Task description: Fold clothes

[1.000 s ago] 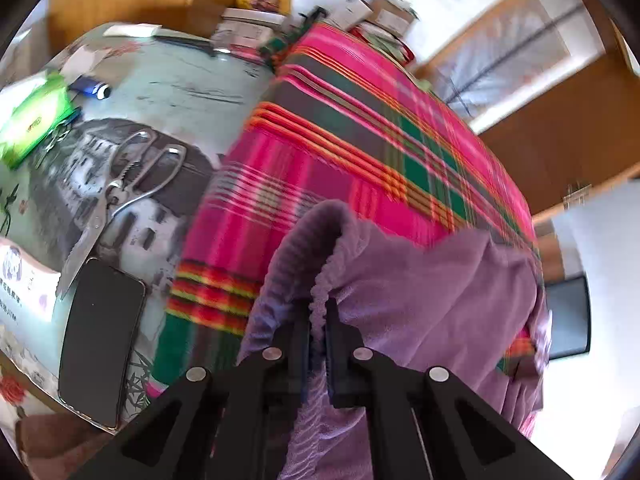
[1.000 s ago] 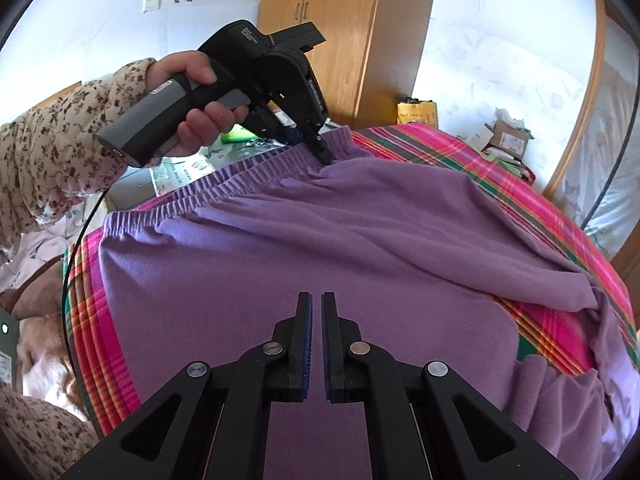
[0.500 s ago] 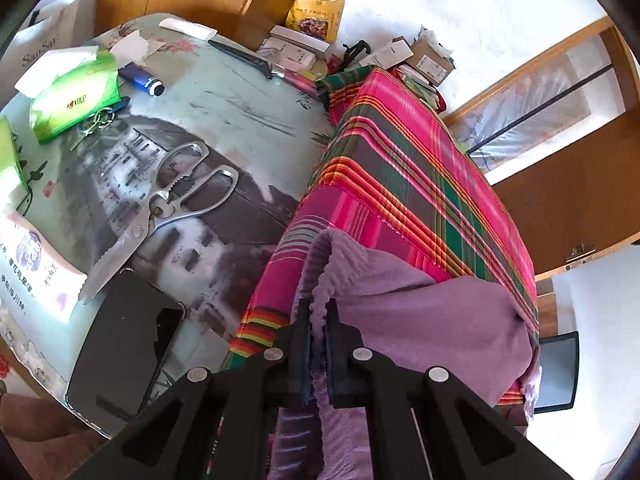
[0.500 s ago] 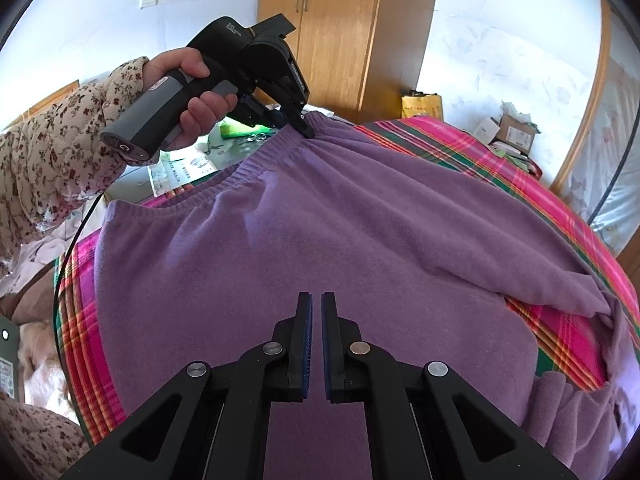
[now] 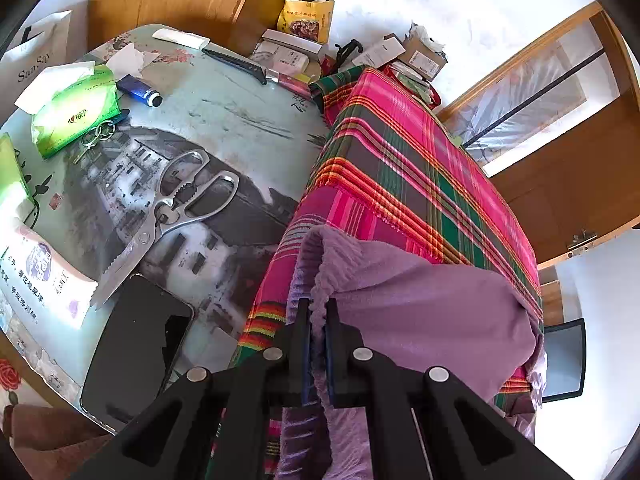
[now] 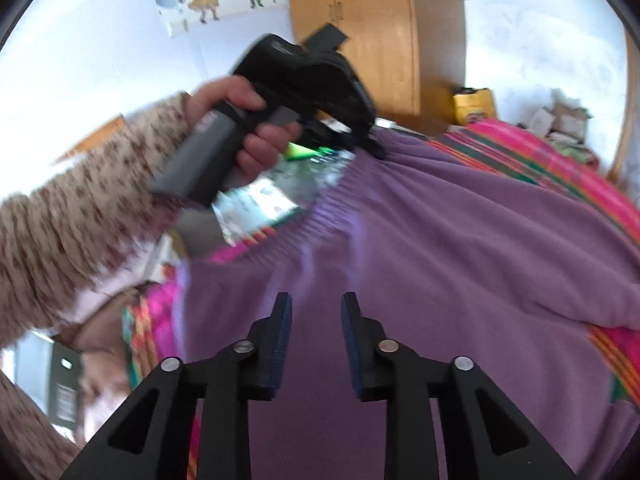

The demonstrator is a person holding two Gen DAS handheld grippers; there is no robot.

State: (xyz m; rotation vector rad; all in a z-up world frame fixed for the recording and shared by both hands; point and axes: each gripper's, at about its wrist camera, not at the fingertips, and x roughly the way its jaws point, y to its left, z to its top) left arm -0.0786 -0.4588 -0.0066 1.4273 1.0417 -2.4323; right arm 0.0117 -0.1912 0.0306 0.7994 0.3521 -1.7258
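A purple knit garment (image 6: pixel 440 248) lies spread on a pink plaid cloth (image 5: pixel 400 168). My left gripper (image 5: pixel 316 312) is shut on the garment's ribbed hem (image 5: pixel 320 248) at a corner and holds it up off the cloth. The same gripper shows in the right wrist view (image 6: pixel 376 148), pinching the hem at the far edge. My right gripper (image 6: pixel 316 308) is open and empty, just above the middle of the garment.
Left of the cloth the table holds metal scissors (image 5: pixel 168 216), a black phone (image 5: pixel 136 344), tissue packs (image 5: pixel 76 108), a blue lighter (image 5: pixel 140 90) and a knife (image 5: pixel 236 66). Boxes (image 5: pixel 292 52) stand at the back. A wooden wardrobe (image 6: pixel 376 32) stands behind.
My right gripper has opened and pulled back over the garment. My left gripper has kept its hold on the hem and drawn it toward the near left, stretching the hem out.
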